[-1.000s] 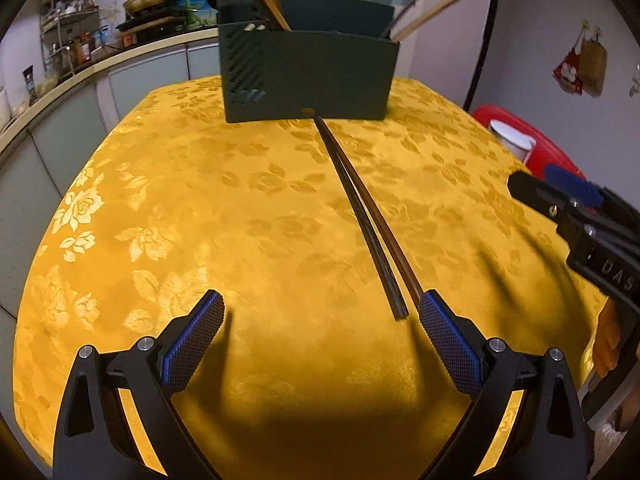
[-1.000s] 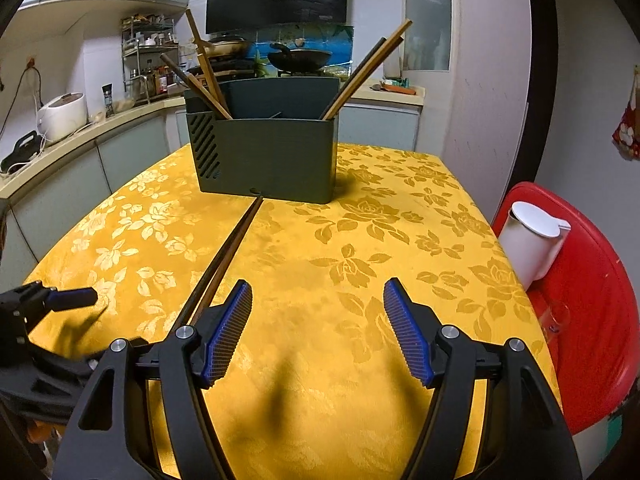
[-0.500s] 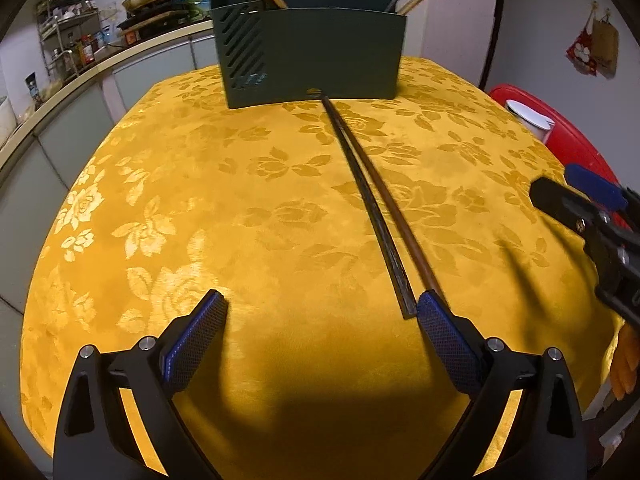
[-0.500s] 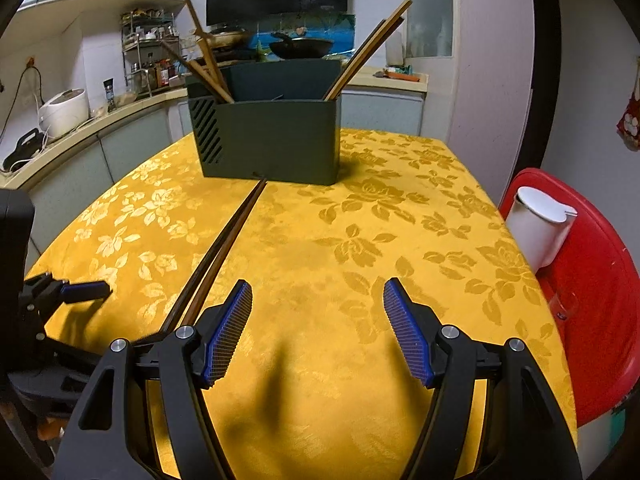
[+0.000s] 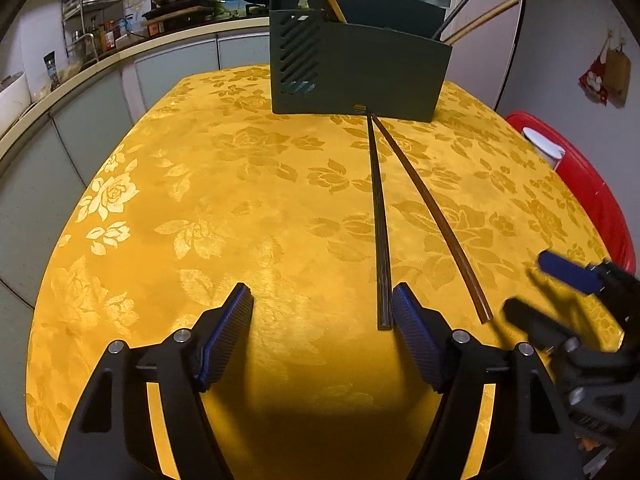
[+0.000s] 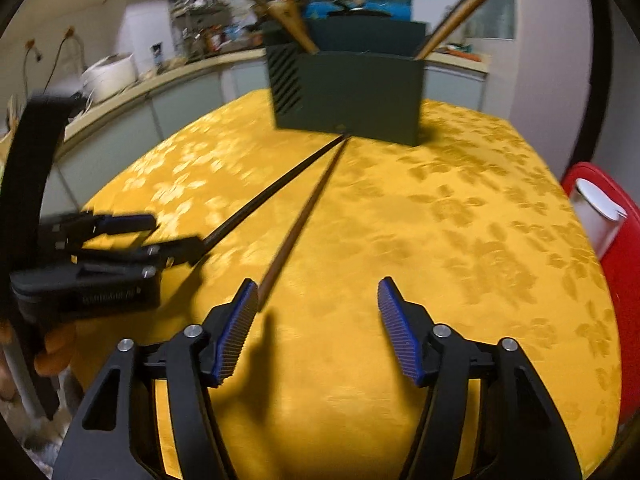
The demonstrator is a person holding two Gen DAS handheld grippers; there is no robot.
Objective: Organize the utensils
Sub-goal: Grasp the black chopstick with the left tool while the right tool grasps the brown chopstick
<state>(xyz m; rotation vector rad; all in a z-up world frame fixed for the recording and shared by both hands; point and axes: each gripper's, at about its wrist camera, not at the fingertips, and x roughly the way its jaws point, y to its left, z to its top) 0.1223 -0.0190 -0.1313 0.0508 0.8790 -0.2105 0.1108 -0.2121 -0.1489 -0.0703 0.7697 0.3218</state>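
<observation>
Two long chopsticks lie on the yellow tablecloth, far tips against the dark utensil holder. The black chopstick ends just inside my left gripper's right finger. The brown chopstick lies to its right, splayed apart. My left gripper is open, low over the cloth. My right gripper is open; the brown chopstick ends at its left fingertip. The black chopstick runs toward the left gripper. The holder has several chopsticks standing in it.
A red stool with a white cup stands right of the table; it also shows in the right wrist view. A kitchen counter with cookware runs behind and left. The right gripper shows at right.
Both grippers have moved closer to the chopsticks' near ends. The two chopsticks, earlier side by side, now splay apart. The left gripper's jaws have narrowed somewhat.
</observation>
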